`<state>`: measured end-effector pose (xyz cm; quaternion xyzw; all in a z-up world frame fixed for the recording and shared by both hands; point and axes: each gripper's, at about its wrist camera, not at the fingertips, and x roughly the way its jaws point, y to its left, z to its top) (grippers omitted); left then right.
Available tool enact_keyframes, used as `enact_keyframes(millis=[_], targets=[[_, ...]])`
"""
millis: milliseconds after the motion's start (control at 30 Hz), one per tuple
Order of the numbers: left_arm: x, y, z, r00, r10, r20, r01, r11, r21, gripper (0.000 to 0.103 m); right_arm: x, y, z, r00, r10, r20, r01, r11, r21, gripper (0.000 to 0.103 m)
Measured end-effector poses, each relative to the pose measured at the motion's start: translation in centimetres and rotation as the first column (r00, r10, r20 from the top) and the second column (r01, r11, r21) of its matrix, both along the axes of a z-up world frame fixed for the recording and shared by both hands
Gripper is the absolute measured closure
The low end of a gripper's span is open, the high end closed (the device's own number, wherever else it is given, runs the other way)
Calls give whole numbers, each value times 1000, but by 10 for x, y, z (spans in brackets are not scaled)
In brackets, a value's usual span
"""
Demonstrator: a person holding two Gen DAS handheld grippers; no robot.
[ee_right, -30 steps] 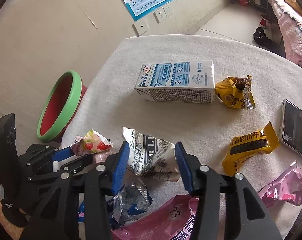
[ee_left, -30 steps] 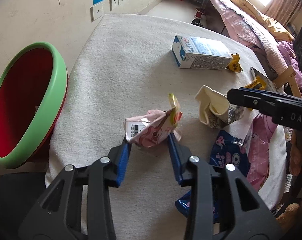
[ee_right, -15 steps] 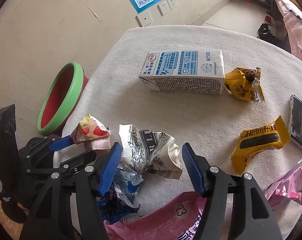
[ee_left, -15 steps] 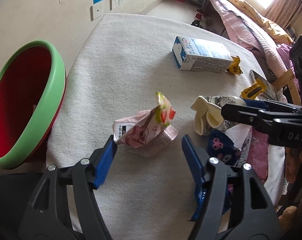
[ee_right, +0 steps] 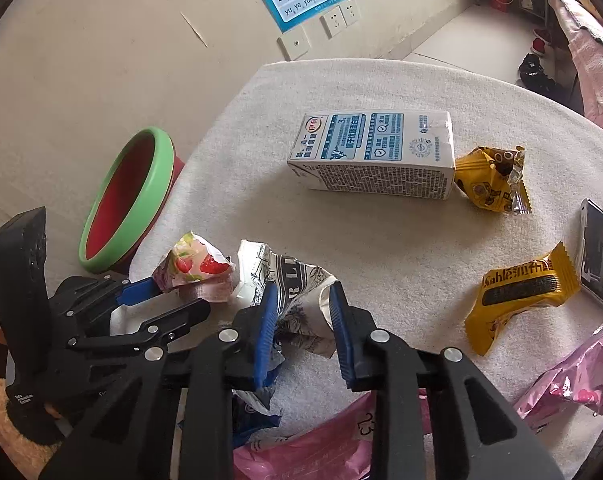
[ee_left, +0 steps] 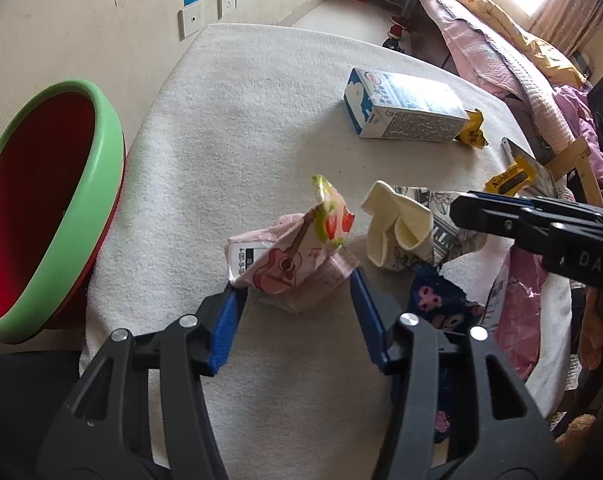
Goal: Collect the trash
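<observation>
**Trash on the round surface: two claws at two wrappers**

1. Surface (ee_right: 381,248), round, under a pale towelling cover. Carries all items below save the bin.
2. Bin (ee_left: 53,208), red inside with a green rim, tilted. Stands off the surface edge at 9 o'clock in the left wrist view.
3. Milk carton (ee_right: 373,156), white and blue, lying on its side at 12 o'clock from the right claw, well apart from it.
4. Right claw (ee_right: 303,320), clenched on the crumpled printed paper wrapper (ee_right: 297,292). Its blue pads have just been closing and now press the wrapper from both sides.
5. Left claw (ee_left: 297,320), jaws just been closing, blue pads at either flank of the pink guitar-print wrapper (ee_left: 289,256). The wrapper sits between them at 12 o'clock; a firm press cannot be told.
6. Yellow snack wrapper (ee_right: 517,296), at 3 o'clock from the right claw, lying apart.
7. Second yellow wrapper (ee_right: 493,184), touching the carton's right end.
</observation>
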<state>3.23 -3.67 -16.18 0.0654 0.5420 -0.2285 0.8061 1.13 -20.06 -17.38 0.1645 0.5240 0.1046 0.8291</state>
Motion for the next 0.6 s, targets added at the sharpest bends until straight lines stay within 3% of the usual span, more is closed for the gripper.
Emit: enact_keyframes(millis=[167, 200, 233, 267, 500, 600], targets=[[3, 7, 4, 999, 31, 13, -31, 999, -11, 57, 0, 0, 4, 1000, 8, 17, -8, 1000, 7, 85], [4, 9, 4, 999, 39, 13, -38, 999, -14, 64, 0, 1, 4, 1000, 8, 19, -8, 1000, 8, 86], [5, 10, 3, 999, 42, 6, -42, 999, -11, 96, 0, 0, 4, 1000, 6, 21, -6, 1000, 8, 86], [7, 12, 1, 999, 48, -5, -48, 999, -5, 97, 0, 0, 4, 1000, 4, 22, -4, 1000, 10, 86], [8, 21, 0, 997, 82, -7, -82, 997, -8, 95, -2, -1, 5, 1000, 1, 24, -1, 1000, 16, 87], [6, 22, 7, 997, 80, 21, -80, 997, -17, 76, -1, -2, 6, 1000, 2, 24, -2, 1000, 17, 87]])
